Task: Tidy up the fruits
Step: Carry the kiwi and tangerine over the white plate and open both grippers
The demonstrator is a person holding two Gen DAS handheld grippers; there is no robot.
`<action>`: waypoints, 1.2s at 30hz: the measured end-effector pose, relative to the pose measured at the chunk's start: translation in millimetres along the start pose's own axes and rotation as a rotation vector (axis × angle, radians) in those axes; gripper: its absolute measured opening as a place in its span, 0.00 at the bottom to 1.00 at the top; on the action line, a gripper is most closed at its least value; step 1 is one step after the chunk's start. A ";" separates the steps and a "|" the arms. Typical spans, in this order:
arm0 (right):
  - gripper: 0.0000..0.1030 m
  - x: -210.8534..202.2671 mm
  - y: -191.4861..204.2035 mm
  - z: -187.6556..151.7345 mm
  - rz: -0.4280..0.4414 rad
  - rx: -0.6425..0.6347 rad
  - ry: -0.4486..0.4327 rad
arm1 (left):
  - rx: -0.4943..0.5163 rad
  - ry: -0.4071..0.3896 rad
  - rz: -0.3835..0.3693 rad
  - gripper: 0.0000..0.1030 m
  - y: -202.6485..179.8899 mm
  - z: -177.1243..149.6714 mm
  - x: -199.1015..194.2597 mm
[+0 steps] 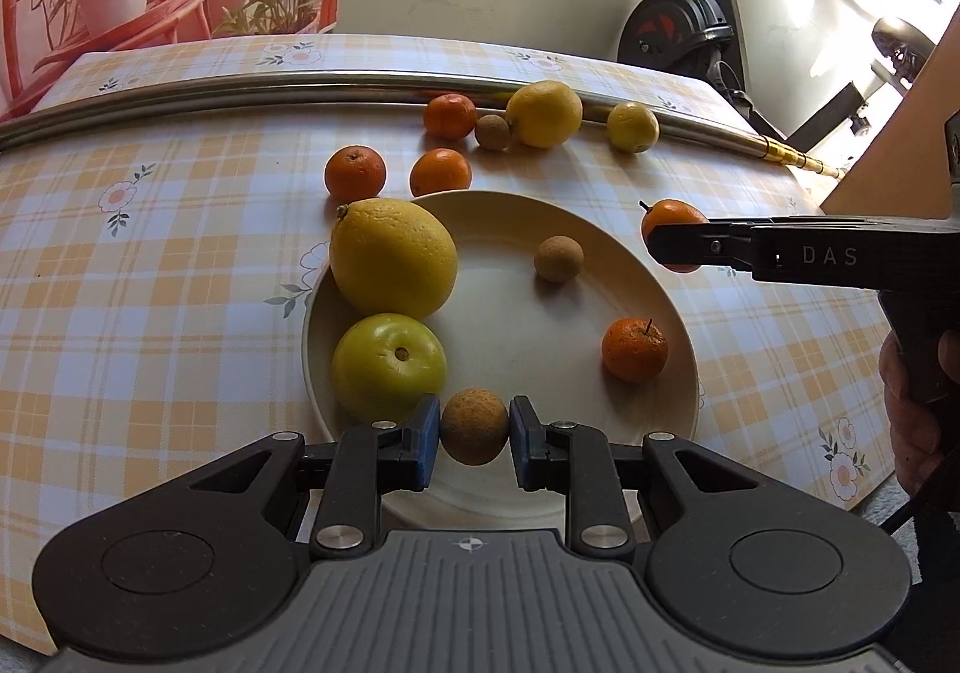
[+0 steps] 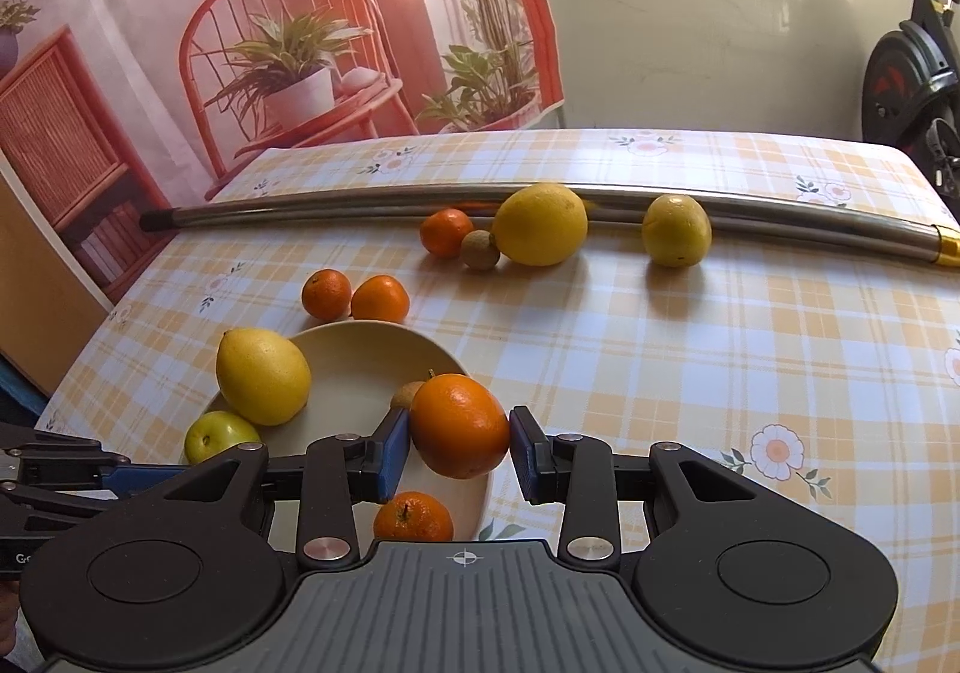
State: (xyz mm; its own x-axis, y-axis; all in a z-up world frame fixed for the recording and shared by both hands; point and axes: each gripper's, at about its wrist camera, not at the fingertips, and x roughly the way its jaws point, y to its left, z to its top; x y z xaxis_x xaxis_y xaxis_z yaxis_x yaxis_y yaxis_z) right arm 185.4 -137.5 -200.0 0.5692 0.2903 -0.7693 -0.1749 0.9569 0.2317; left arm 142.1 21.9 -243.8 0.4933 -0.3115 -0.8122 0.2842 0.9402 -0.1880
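Observation:
A cream plate [image 1: 504, 313] holds a big lemon [image 1: 393, 256], a green fruit [image 1: 389, 364], a small brown fruit [image 1: 558, 259] and a mandarin [image 1: 635, 349]. Over the plate's near rim, my left gripper [image 1: 474, 415] is shut on another small brown fruit [image 1: 474, 433]. My right gripper [image 2: 460, 424] is shut on a mandarin [image 2: 459, 427], hanging above the plate's [image 2: 360, 367] right edge. In the left wrist view the right gripper [image 1: 663, 247] reaches in from the right with that mandarin [image 1: 672, 217].
Loose on the checked cloth behind the plate lie three mandarins [image 1: 355, 172], a brown fruit [image 1: 492, 132], a lemon [image 1: 545, 113] and a smaller lemon [image 1: 633, 127]. A metal tube [image 1: 300, 88] runs across the far side. A hand [image 1: 918, 391] grips the right tool.

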 end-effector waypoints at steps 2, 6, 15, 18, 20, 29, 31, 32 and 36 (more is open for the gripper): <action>0.32 3.0 2.4 4.0 0.003 -0.019 0.006 | 0.016 0.000 0.006 0.25 -1.8 -1.1 2.0; 0.32 13.8 8.3 9.6 0.010 -0.049 0.033 | 0.058 0.013 0.035 0.25 -10.8 -4.5 8.4; 0.32 40.8 27.1 5.7 0.003 -0.132 0.130 | 0.134 0.019 0.068 0.25 -13.8 -10.7 14.4; 0.32 48.4 28.9 4.8 -0.005 -0.145 0.153 | 0.148 0.029 0.108 0.26 -12.0 -12.0 15.8; 0.32 53.1 29.0 5.1 -0.008 -0.154 0.162 | 0.129 0.024 0.110 0.26 -7.2 -11.3 14.4; 0.32 73.5 36.8 19.5 0.022 -0.182 0.166 | 0.057 0.012 0.132 0.26 2.8 -7.9 9.7; 0.32 77.7 39.2 22.5 0.021 -0.196 0.168 | 0.059 0.010 0.133 0.26 2.9 -7.3 10.4; 0.32 78.7 39.9 23.3 0.023 -0.200 0.167 | 0.060 0.010 0.135 0.26 2.2 -7.1 10.9; 0.33 81.9 44.0 25.0 0.022 -0.218 0.163 | 0.058 0.011 0.135 0.26 0.8 -7.6 10.3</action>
State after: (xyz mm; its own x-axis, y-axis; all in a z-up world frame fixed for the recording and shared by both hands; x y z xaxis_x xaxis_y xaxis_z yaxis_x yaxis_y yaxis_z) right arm 244.3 -71.6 -237.9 0.4293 0.2894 -0.8555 -0.3645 0.9222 0.1291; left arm 141.2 20.5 -256.5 0.5214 -0.1807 -0.8340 0.2627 0.9638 -0.0446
